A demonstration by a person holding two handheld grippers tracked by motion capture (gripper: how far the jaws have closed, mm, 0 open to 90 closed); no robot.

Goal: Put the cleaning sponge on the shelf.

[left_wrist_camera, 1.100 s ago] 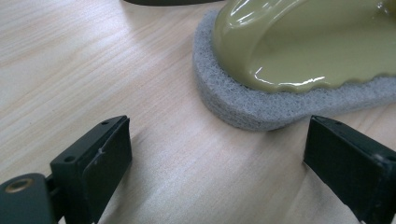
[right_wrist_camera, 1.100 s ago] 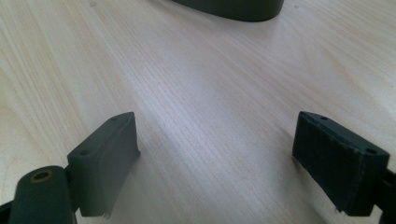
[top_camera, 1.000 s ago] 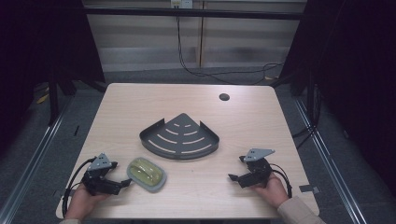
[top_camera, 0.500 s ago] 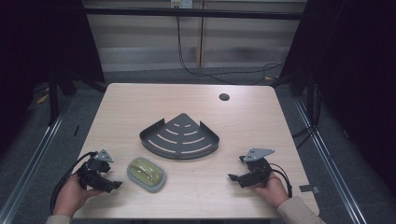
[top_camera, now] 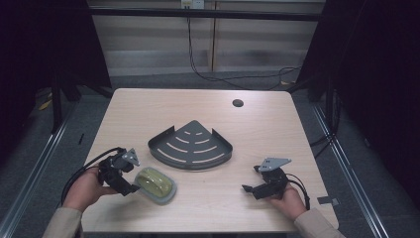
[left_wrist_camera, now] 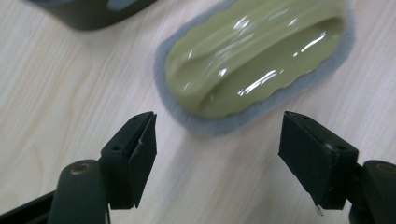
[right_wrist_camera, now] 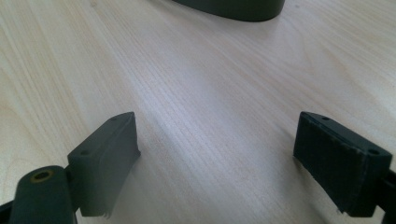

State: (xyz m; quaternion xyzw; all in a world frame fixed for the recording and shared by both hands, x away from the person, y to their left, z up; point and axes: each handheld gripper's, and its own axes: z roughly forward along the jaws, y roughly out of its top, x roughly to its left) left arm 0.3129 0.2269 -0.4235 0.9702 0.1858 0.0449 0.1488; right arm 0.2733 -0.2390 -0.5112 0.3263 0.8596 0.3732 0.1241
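Observation:
An olive-green scrubber (top_camera: 156,183) with a grey pad underneath lies on the wooden table (top_camera: 148,109) at the front left. My left gripper (top_camera: 132,177) hovers just left of it and points down at it. In the left gripper view the scrubber (left_wrist_camera: 252,60) lies beyond the tips of my left gripper (left_wrist_camera: 217,154). Its jaws have just been closing a little, still stand wide and have nothing between them. My right gripper (top_camera: 251,179) rests at the front right, open over bare wood, as the right gripper view (right_wrist_camera: 217,158) confirms.
A dark grey fan-shaped corner shelf (top_camera: 190,146) with slots sits at the table's middle, just behind the scrubber; its edge (right_wrist_camera: 233,9) shows in the right gripper view. A small round hole (top_camera: 237,103) lies at the back right. Dark floor and cables surround the table.
My left gripper has drawn back from the scrubber, then lifted off the table beside it. The scrubber, the shelf and my right gripper have stayed put.

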